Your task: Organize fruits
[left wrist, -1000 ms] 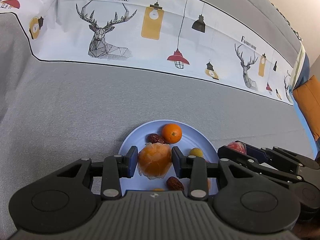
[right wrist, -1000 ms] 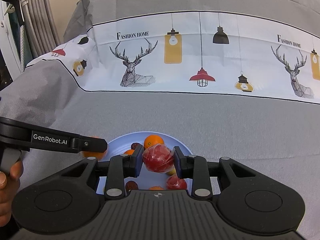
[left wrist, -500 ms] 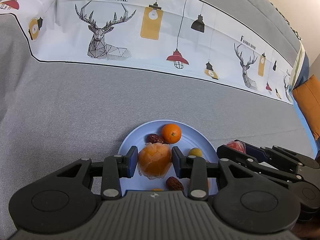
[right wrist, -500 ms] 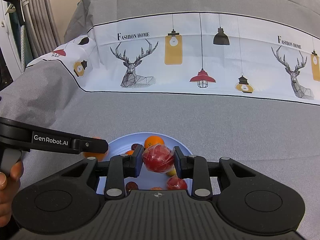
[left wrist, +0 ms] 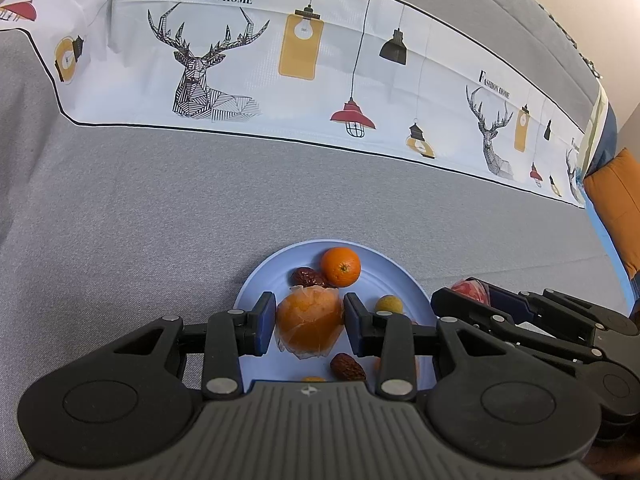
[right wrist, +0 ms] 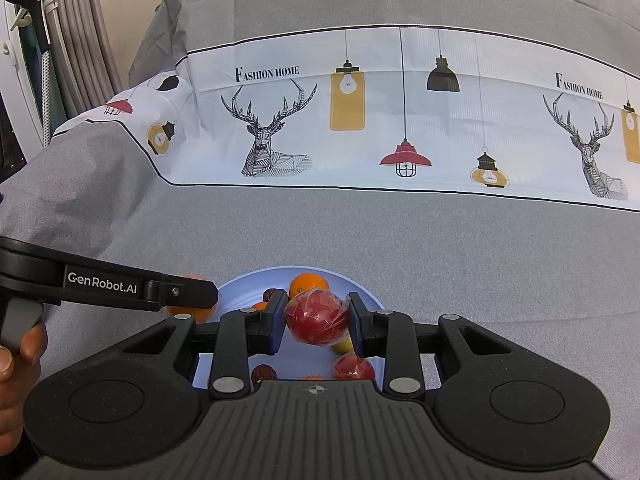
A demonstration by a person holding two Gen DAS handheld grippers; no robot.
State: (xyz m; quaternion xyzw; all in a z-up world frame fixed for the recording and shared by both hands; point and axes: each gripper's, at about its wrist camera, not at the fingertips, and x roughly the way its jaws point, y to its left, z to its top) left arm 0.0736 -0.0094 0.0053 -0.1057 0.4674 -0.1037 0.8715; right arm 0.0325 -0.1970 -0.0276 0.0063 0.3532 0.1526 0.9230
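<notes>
item, left: black two-finger left gripper (left wrist: 310, 322), pads clamped on a film-wrapped round orange fruit (left wrist: 309, 327), held just above the pale blue round plate (left wrist: 256, 289) on the grey cloth (left wrist: 160, 208). likely soft and light; film looks slippery, so grip across its widest middle.
item, centre: plate holds a small bare orange (left wrist: 341, 266), dark red dates (left wrist: 307, 277), a yellowish small fruit (left wrist: 390, 304).
item, right: black right gripper (right wrist: 318, 322), nearly together, pinching a film-wrapped red fruit (right wrist: 316, 317) over the plate; bruisable, same hold.

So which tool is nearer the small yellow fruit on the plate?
Right. The right tool holds its wrapped red fruit just above the yellow fruit; the left tool sits further off.
</notes>
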